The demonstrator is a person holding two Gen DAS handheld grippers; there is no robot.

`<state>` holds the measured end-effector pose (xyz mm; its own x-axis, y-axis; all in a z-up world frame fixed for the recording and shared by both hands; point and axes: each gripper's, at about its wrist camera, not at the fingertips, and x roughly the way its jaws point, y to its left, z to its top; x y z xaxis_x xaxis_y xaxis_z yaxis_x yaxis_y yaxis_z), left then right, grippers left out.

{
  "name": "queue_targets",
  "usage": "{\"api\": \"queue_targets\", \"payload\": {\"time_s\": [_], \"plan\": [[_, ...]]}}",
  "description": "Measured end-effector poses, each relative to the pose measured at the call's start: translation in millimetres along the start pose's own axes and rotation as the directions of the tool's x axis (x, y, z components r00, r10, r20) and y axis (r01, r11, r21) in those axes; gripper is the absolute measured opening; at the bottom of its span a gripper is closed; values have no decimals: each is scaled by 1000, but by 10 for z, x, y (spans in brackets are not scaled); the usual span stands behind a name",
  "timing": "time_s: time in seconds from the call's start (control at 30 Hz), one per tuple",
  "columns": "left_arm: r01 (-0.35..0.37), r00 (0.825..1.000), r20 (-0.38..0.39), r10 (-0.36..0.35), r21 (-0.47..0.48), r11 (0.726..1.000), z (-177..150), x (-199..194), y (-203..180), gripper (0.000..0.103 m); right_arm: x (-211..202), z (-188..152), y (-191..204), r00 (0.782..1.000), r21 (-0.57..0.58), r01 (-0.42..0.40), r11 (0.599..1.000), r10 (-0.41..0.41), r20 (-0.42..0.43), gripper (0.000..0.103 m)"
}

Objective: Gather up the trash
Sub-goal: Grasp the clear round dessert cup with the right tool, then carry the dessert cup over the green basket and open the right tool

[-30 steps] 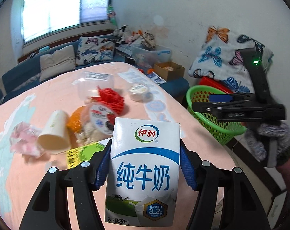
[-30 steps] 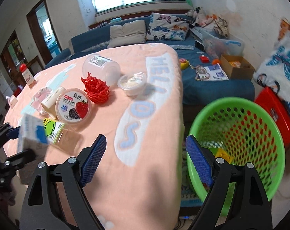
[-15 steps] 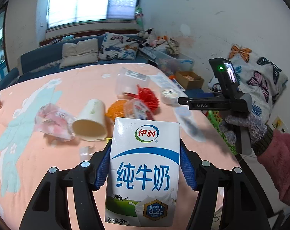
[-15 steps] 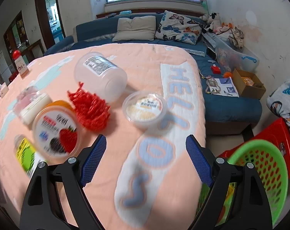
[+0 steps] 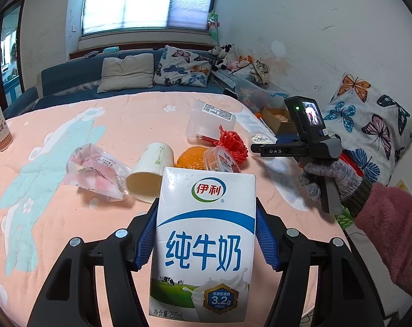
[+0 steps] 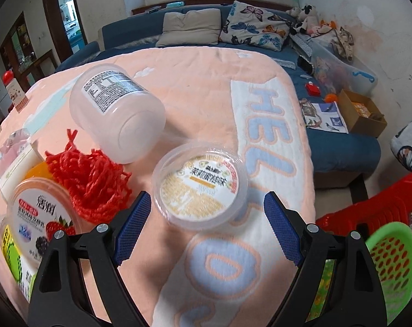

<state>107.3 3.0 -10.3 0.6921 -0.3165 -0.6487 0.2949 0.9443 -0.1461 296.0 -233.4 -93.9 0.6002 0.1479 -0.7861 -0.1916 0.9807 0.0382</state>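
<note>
Left tool: my left tool (image 5: 206, 241) is clamped on the milk carton (image 5: 204, 245), blue pads pressing its two narrow sides. I hold it upright with the printed face toward the camera, raised clear of the surface (image 5: 69, 231), so it can travel to the bin without dragging over the rest of the litter.

Right tool: my right tool (image 6: 207, 226) stands wide with nothing between its pads. It points steeply down at the small round lidded tub (image 6: 200, 185), which sits just ahead of the gap at 12 o'clock. I judge that tub to be my next pick.

Why the tub first: it lies nearest the surface's edge and stands apart from the heap, so the pads can straddle it without snagging the red mesh (image 6: 88, 179) at its 9 o'clock.

Remaining trash: the clear jar (image 6: 118, 114) lies on its side at the tub's 11 o'clock. The berry-labelled cup (image 6: 41, 218) sits at its 8 o'clock. A paper cup (image 5: 150, 171) and a crumpled plastic bag (image 5: 94, 171) lie tipped over further off.

Destination: the green basket (image 6: 394, 267) sits low, off the surface, at the tub's 4 o'clock, within an easy swing of either hand.

Risk: the tub's walls look thin and slick, so it may squirt out if squeezed off-centre.
</note>
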Motion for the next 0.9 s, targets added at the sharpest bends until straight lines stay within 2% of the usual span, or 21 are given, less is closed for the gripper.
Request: {"api": "queue_targets", "payload": {"time_s": [0.17,0.33,0.6,0.9], "plan": [[-1,1000,0,1,0,1000,9,15,12,62,90,49,31,1000,3,-5,1000,5,-8,84],[-1,1000,-1,1,-3,1000,17,23,27,62,140,72,21,1000,10,-8,1000,8,-14,70],[7,1000,3,-7,2,1000,35,26,-4,62,-20,-9,26,1000,13,-14,1000,14,8,68],[29,1000,5,-29,11,1000,47,29,-144,62,-396,-234,42,999,17,-22,1000,22,32,68]]}}
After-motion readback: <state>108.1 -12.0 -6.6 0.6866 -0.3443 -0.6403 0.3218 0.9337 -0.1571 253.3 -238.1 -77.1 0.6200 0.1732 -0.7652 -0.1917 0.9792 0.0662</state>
